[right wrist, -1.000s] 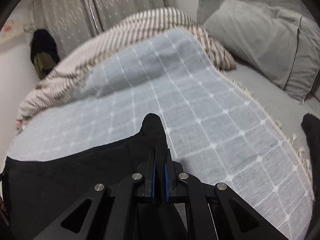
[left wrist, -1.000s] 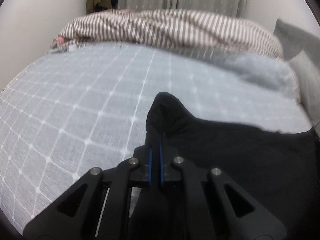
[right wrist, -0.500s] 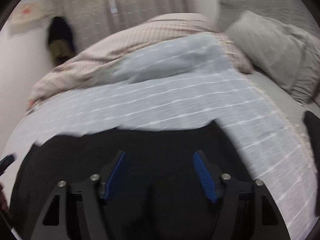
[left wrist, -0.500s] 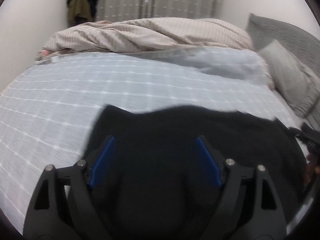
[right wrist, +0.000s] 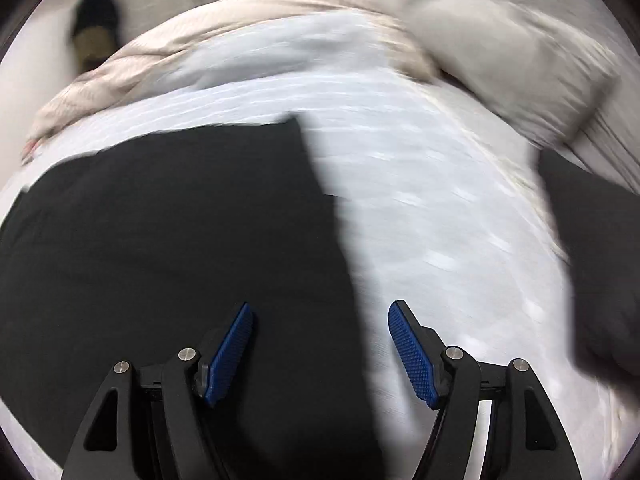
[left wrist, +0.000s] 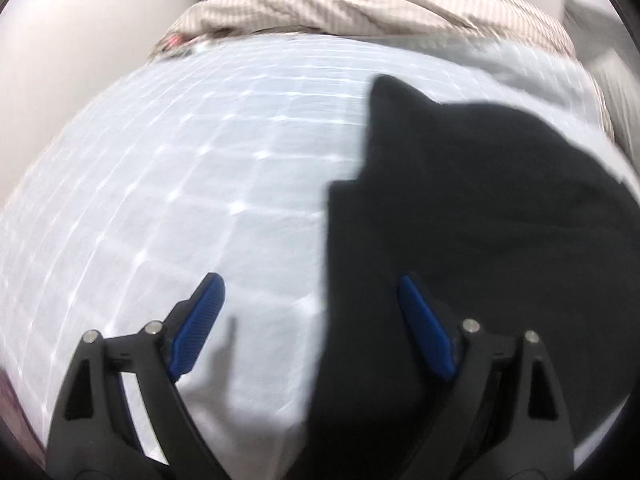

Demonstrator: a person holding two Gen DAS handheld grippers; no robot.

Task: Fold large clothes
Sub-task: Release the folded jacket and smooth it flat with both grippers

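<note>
Bedding is filling both views, with a pale grid blanket (left wrist: pixel 180 184) as the work surface. Going outward from the tools: the left gripper (left wrist: pixel 310 320) is standing wide with nothing between its jaws, which have just been opening; the right gripper (right wrist: pixel 320 350) is also spread and empty, its jaws having just been opening too. Below them the black garment (right wrist: pixel 172 232) is lying flat on the blanket, its left edge under the left gripper, its right edge under the right one. By my judgement 1 fold has just been laid and released; the next move calls for pinching 2 fresh edge points and folding again. Farther out, a striped duvet (left wrist: pixel 360 8) is bunching against curtains; grey pillows (right wrist: pixel 520 68) are lying to the right.
</note>
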